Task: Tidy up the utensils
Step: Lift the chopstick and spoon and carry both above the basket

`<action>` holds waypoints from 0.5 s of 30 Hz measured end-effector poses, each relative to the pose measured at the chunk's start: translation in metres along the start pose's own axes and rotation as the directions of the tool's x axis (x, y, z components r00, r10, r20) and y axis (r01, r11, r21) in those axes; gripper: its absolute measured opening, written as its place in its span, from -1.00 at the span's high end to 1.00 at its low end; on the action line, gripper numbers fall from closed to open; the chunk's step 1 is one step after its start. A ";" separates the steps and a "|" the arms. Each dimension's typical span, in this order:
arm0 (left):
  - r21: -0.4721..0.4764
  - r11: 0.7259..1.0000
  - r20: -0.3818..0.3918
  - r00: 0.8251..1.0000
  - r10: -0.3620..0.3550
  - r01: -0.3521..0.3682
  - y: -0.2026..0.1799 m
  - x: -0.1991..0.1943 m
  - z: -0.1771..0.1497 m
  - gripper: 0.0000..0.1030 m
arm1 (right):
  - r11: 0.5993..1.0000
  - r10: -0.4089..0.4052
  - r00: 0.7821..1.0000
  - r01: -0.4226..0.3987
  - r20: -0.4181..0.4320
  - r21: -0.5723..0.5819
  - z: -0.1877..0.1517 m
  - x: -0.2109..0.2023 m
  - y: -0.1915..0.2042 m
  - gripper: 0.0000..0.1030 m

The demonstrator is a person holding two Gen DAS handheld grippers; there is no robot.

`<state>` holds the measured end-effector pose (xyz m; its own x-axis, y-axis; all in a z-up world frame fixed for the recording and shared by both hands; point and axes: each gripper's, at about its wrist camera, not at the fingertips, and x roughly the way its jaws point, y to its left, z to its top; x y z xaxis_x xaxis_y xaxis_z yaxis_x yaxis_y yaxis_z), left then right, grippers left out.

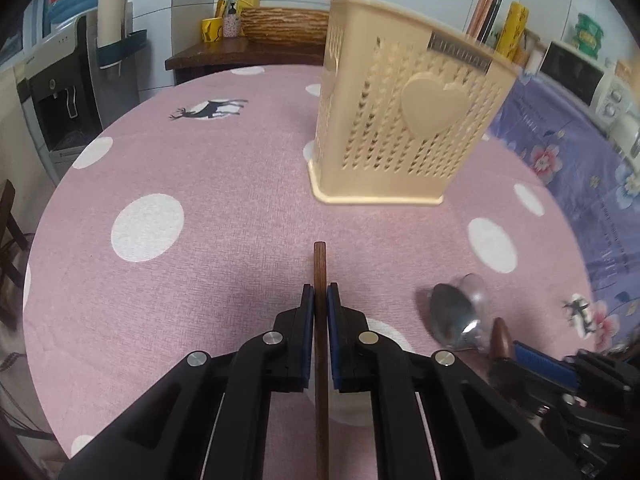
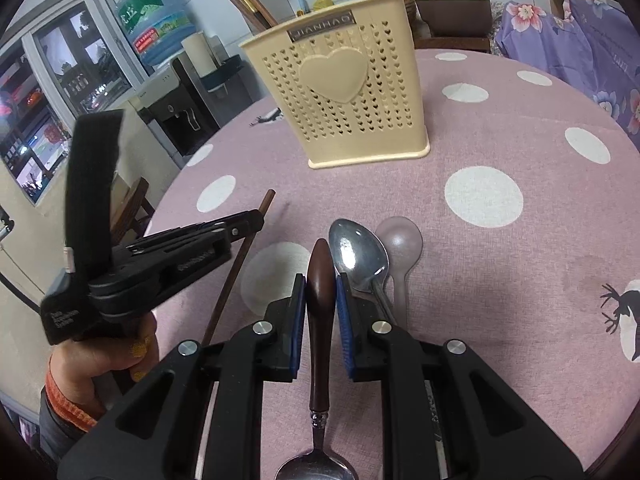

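Note:
My left gripper [image 1: 320,298] is shut on a brown wooden chopstick [image 1: 320,264] that points forward over the pink table. From the right wrist view, that left gripper [image 2: 256,218] holds the chopstick [image 2: 236,268] at a slant, lifted off the cloth. My right gripper [image 2: 320,286] is shut on the dark wooden handle of a spoon [image 2: 319,272], whose steel bowl shows at the bottom edge. A steel spoon [image 2: 356,252] and a clear plastic spoon [image 2: 400,240] lie just beyond it. The beige perforated utensil holder [image 2: 340,92] stands upright behind, with several sticks in it.
The round table [image 1: 200,152] wears a pink cloth with white dots. The holder [image 1: 400,120] stands ahead and right of the left gripper, the steel spoon [image 1: 452,320] to its right. A water dispenser [image 1: 60,100] stands left, and a purple floral cloth [image 1: 560,152] lies right. A hand [image 2: 120,352] grips the left tool.

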<state>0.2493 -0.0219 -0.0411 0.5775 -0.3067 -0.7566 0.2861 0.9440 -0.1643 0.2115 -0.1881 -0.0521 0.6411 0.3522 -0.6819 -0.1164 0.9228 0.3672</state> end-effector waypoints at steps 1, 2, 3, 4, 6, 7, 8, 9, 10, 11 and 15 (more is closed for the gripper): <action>-0.010 1.000 0.014 1.000 -0.014 0.014 0.001 -0.007 0.001 0.85 | 1.000 0.012 1.000 -0.012 0.013 -0.005 0.001 -0.004 0.000 0.68; -0.021 0.999 0.034 0.999 -0.031 0.031 0.003 -0.017 0.003 0.85 | 1.000 0.024 0.999 -0.024 0.025 -0.011 0.002 -0.008 0.001 0.68; -0.031 0.998 0.054 0.998 -0.045 0.047 0.004 -0.027 0.004 0.85 | 0.999 0.042 0.998 -0.042 0.038 -0.019 0.003 -0.013 0.001 0.68; -0.039 0.997 0.077 0.995 -0.059 0.062 0.006 -0.037 0.005 0.85 | 0.998 0.064 0.997 -0.062 0.049 -0.026 0.004 -0.018 0.001 0.68; -0.049 0.995 0.133 0.988 -0.081 0.088 0.009 -0.062 0.007 0.85 | 0.995 0.102 0.993 -0.100 0.065 -0.031 0.007 -0.027 0.001 0.68; -0.051 0.994 0.161 0.983 -0.084 0.093 0.010 -0.073 0.007 0.85 | 0.992 0.120 0.990 -0.118 0.077 -0.032 0.008 -0.032 0.001 0.68; -0.053 0.994 0.184 0.979 -0.085 0.096 0.011 -0.082 0.008 0.85 | 0.991 0.134 0.987 -0.132 0.091 -0.035 0.009 -0.038 0.002 0.68; -0.055 0.993 0.206 0.975 -0.087 0.100 0.011 -0.091 0.008 0.85 | 0.989 0.145 0.984 -0.141 0.103 -0.038 0.010 -0.042 0.002 0.68; -0.056 0.993 0.225 0.970 -0.088 0.103 0.012 -0.099 0.008 0.85 | 0.988 0.156 0.981 -0.151 0.119 -0.044 0.011 -0.048 0.003 0.68; -0.058 0.993 0.244 0.966 -0.084 0.101 0.013 -0.106 0.009 0.85 | 0.986 0.162 0.978 -0.157 0.132 -0.052 0.013 -0.053 0.005 0.68; -0.059 0.993 0.281 0.956 -0.080 0.101 0.015 -0.116 0.010 0.85 | 0.985 0.167 0.972 -0.155 0.166 -0.080 0.018 -0.066 0.011 0.68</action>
<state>0.1944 0.0265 0.0509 0.7439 -0.4034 -0.5329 0.2973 0.9138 -0.2767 0.1822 -0.2043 0.0082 0.7299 0.4701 -0.4962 -0.2749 0.8666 0.4165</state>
